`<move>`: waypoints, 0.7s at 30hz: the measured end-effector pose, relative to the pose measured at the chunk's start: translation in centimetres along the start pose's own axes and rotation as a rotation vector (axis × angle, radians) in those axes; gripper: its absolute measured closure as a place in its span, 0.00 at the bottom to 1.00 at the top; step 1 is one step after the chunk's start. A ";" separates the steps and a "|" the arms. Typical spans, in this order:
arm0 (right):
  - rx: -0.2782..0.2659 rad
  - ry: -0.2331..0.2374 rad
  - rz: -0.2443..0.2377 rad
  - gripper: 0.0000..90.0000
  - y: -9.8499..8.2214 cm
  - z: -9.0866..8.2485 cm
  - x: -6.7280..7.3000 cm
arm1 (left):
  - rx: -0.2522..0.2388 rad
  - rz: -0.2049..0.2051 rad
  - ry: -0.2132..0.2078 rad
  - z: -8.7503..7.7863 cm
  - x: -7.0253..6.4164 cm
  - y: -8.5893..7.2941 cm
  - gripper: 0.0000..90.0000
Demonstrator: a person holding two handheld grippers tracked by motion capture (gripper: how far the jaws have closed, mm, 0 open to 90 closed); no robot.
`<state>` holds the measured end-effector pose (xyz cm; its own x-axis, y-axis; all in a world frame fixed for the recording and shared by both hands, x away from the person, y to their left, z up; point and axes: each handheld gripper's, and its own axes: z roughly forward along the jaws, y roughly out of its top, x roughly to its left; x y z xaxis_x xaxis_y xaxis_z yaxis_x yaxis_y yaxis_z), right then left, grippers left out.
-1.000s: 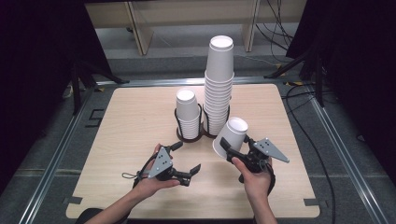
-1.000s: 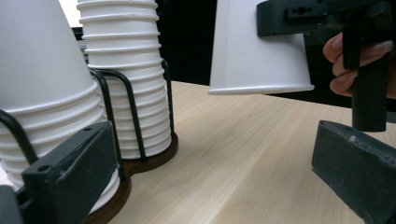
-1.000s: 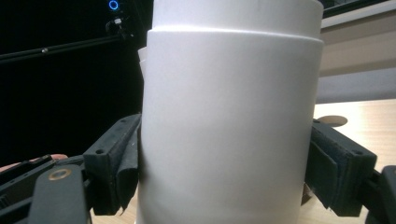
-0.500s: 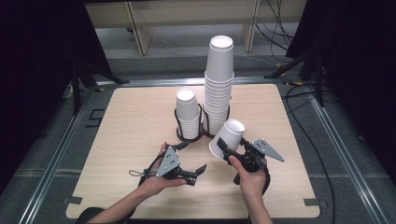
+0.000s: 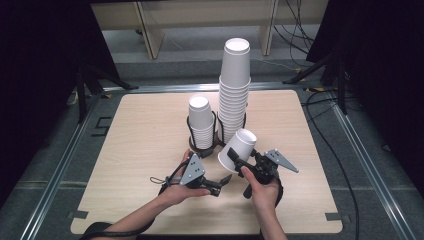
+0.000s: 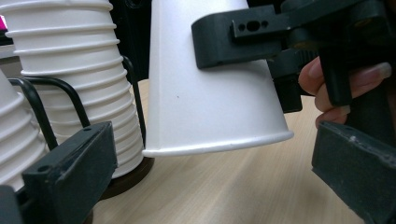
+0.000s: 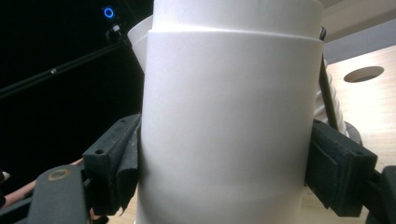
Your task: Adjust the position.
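Note:
A single white paper cup (image 5: 238, 149) hangs tilted above the table's near middle, bottom end up, and my right gripper (image 5: 235, 159) is shut on its side. The right gripper view has this cup (image 7: 229, 126) pressed between both pads (image 7: 116, 163). My left gripper (image 5: 222, 184) lies low just left of the cup, open, its jaws pointing at it. In the left gripper view the cup (image 6: 210, 93) stands beyond the spread jaws, rim down just above the wood, with the other gripper's jaw (image 6: 247, 32) clamped on it.
A tall stack of white cups (image 5: 235, 85) and a shorter stack (image 5: 201, 120) stand in a black wire holder (image 5: 199, 145) at the table's centre, right behind the held cup. Bare wooden tabletop (image 5: 145, 135) lies to the left and right. The metal table frame (image 5: 350, 135) borders it.
The right gripper has carried the cup slightly left and down, closer to the left gripper. The left gripper has edged right toward the cup, still open.

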<state>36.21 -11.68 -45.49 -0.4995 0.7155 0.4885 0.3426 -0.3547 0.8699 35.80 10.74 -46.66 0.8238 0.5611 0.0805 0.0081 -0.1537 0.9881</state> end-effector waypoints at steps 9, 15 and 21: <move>-0.017 0.003 0.081 0.23 -0.3 0.0 -0.1 | 0.027 0.115 0.117 -0.1 0.7 -0.4 0.00; -0.025 0.004 0.175 0.23 -0.4 -0.1 -0.7 | -0.003 -0.016 0.012 0.0 0.0 -0.7 0.00; -0.041 -0.001 0.208 0.23 0.0 -0.2 -1.1 | -0.006 -0.018 0.012 -0.1 0.2 -0.8 0.00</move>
<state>36.56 -12.56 -46.02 -0.4206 0.6247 0.6579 0.4055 -0.5192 0.7523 35.94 11.05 -47.41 0.8168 0.5733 0.0637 0.0201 -0.1387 0.9901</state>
